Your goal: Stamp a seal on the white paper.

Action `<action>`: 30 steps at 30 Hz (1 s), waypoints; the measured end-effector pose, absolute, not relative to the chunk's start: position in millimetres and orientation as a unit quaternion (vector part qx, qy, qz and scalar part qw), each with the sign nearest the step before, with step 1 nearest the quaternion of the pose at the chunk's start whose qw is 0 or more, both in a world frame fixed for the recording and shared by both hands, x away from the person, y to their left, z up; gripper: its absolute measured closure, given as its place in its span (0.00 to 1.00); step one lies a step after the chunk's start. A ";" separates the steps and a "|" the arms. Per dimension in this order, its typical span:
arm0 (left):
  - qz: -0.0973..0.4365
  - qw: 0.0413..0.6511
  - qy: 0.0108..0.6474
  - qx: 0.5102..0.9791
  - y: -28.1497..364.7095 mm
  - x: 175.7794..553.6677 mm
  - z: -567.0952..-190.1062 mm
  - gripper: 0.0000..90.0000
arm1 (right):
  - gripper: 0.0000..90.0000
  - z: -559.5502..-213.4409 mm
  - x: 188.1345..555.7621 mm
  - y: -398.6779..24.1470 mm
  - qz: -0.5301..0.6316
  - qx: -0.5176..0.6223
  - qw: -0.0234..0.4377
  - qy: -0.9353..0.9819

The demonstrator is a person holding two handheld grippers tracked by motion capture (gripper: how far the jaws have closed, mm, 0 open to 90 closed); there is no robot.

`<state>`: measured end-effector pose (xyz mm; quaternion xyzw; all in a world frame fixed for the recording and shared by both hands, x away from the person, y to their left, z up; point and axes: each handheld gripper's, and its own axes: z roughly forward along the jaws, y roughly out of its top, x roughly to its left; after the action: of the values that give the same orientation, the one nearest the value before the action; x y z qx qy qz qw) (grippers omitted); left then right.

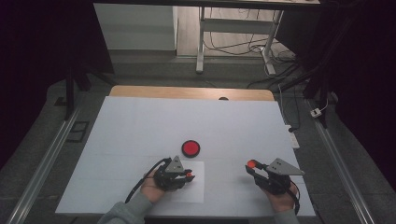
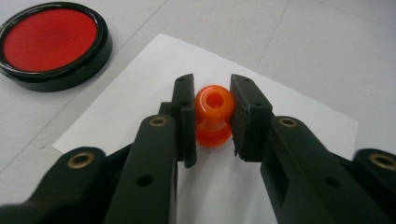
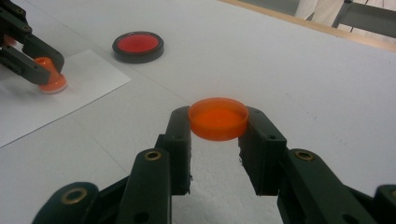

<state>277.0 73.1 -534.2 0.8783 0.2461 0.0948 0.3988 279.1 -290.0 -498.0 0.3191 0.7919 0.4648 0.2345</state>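
My left gripper point(image 2: 212, 116) has its fingers point(image 2: 184, 119) clamped on the round knob of an orange stamp point(image 2: 214, 116), which stands upright with its base on the sheet of paper point(image 2: 140, 88) right under the fingertips. My right gripper point(image 3: 218, 126) has its fingers point(image 3: 180, 140) closed on the sides of a shallow orange cap point(image 3: 218, 119), held level and clear above the worktop point(image 3: 280, 60). I read the step as pressing a mark, so I would push the left fingers straight down without rocking, then lift vertically so the print does not smear, and keep the cap hand parked off to the side of the sheet. Just beyond the left fingers, past the paper's far corner, sits the red ink pad point(image 2: 51, 42) in its black case, near enough for a re-ink. I cannot see the stamp's face, so whether it carries ink, or has already left a mark beneath it, is hidden. From the high view both grippers are small and dim, and the sheet barely stands out from the white worktop. In the right gripper view the paper runs off the left edge.
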 end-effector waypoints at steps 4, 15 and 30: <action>0.099 0.403 0.245 0.876 73.6 275.6 -535.7 0.81 | 0.72 -498.0 279.2 -290.3 0.466 0.320 0.234 0.791; 0.103 0.407 0.244 0.874 73.8 274.6 -537.1 0.81 | 0.72 -498.2 278.9 -289.2 0.465 0.319 0.235 0.792; 0.105 0.406 0.243 0.875 73.5 274.4 -537.0 0.81 | 0.72 -497.7 278.4 -288.4 0.467 0.319 0.233 0.791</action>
<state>274.4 73.5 -537.0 0.8750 0.2429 0.1046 0.4056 278.4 -288.4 -497.7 0.3187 0.7910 0.4673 0.2331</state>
